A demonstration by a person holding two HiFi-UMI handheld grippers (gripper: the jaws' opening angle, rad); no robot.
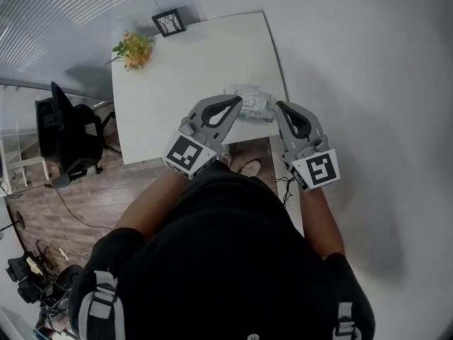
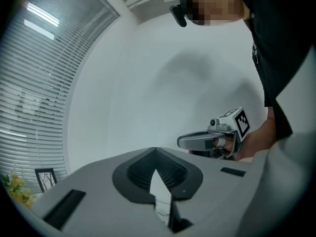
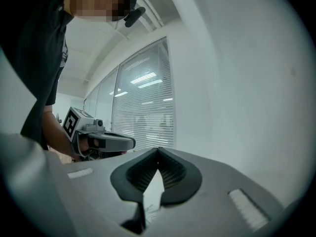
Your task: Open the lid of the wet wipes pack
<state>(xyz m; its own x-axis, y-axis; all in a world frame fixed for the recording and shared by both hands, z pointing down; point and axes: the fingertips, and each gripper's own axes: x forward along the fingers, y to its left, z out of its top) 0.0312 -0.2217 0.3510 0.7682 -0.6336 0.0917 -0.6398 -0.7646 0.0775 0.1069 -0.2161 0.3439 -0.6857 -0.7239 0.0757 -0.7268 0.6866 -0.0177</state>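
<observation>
Bounded on the right by a plain white wall [image 1: 368,62] and on the upper left by slatted window blinds [image 1: 42,20]. At lower left, wood floor [image 1: 92,190], with loose cables [image 1: 71,214] trailing across it.

White tabletop [image 1: 191,62] running close along the wall. Person in a black top [image 1: 226,261] filling the foreground of the head view, both forearms extended toward the near edge of the tabletop. Black chair [image 1: 67,137] standing on the floor just left of the tabletop.

Left gripper [image 1: 239,103]: held level, marker cube toward the body, tip angled inward. Jaws fully together, pads meeting at the tip, nothing clamped between them.

Right gripper [image 1: 279,107]: held level, marker cube toward the body, tip angled inward toward the left gripper. Jaws likewise fully closed and empty. Tips of the two grippers near each other but apart. In each gripper view, the opposite gripper visible off to one side against wall or blinds.

Wet wipes pack [image 1: 253,103]: lying on the tabletop close to its near right corner, seen in the head view between the two gripper tips. Contact with either gripper not determinable. Lid too small to read as open or closed.

Yellow flowers [image 1: 133,48] near the far left corner of the tabletop. Small black picture frame [image 1: 168,22] at the far edge, just beside the flowers.
</observation>
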